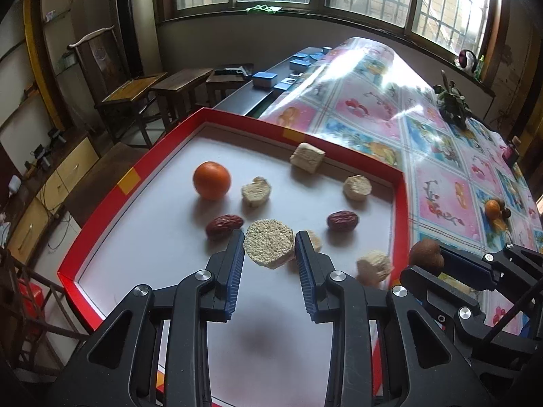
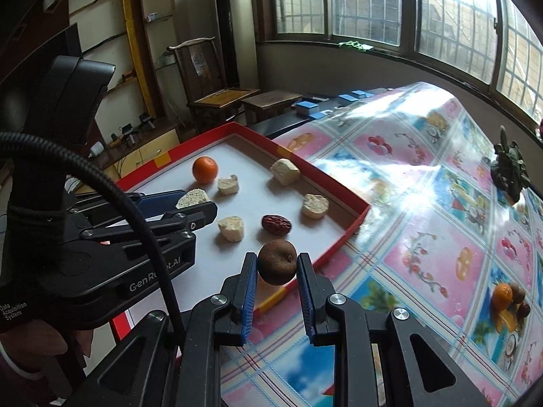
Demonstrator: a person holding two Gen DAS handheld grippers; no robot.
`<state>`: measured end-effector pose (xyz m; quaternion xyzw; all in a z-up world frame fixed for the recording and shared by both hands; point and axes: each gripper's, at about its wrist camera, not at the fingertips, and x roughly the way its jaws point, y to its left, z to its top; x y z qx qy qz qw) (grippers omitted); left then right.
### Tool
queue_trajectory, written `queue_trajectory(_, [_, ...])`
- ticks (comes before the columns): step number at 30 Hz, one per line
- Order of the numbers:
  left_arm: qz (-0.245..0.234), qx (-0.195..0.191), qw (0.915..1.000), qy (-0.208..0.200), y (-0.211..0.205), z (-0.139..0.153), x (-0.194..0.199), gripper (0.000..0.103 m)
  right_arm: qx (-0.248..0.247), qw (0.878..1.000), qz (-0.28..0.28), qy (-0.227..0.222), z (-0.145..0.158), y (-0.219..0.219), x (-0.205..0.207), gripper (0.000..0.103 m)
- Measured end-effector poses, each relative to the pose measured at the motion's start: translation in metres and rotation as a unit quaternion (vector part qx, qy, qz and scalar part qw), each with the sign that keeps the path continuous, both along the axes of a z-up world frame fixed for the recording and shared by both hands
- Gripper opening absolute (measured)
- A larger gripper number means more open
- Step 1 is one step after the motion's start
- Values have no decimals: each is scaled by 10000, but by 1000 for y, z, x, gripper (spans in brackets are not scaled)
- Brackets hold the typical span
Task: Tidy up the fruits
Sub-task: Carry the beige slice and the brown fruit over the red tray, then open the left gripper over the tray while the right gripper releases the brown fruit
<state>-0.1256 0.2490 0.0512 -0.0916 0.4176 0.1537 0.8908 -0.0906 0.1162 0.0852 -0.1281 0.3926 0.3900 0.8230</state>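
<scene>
My left gripper (image 1: pixel 269 242) is shut on a round beige puffed-grain cake (image 1: pixel 269 247) and holds it above the white floor of a red-rimmed tray (image 1: pixel 129 179). In the tray lie an orange (image 1: pixel 211 180), two red dates (image 1: pixel 224 226) (image 1: pixel 342 220) and several pale cake chunks (image 1: pixel 256 191). My right gripper (image 2: pixel 276 264) is shut on a brown wrinkled round fruit (image 2: pixel 276 266), held above the tray's near right rim (image 2: pixel 342 237). The left gripper (image 2: pixel 193 203) with its cake also shows in the right wrist view.
The tray sits on a table with a glossy floral cloth (image 2: pixel 424 220). An orange with small dark fruits (image 2: pixel 509 298) lies on the cloth at the right. A dark plant ornament (image 2: pixel 509 169) stands at the far right. Blue boxes (image 1: pixel 266 79), stools and a chair stand beyond.
</scene>
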Motion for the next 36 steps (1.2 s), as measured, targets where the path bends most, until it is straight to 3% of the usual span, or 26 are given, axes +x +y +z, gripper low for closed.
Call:
queue_trajectory(14, [214,-169,9995,154,23,-16,1,30,-208,9977,569,312,-29,43,2,22])
queue_trajectory(28, [396,-310,9983,300,32,-24,7,30,-178,9954,683,643,-48,54,2,23])
queue_trajectory(31, [436,-333,9980,317,32,-24,8,37,-51,9945,674,802,-46,51,5,27])
queue_trajectory(33, [460,-308,9980,302,32,-22,7,51,-16,9948,667,769,-42,48,4,28])
queue_trajectory(36, [500,-301,9981,211,31,-17,5,58,7,9956,638,680,-37,43,5,31])
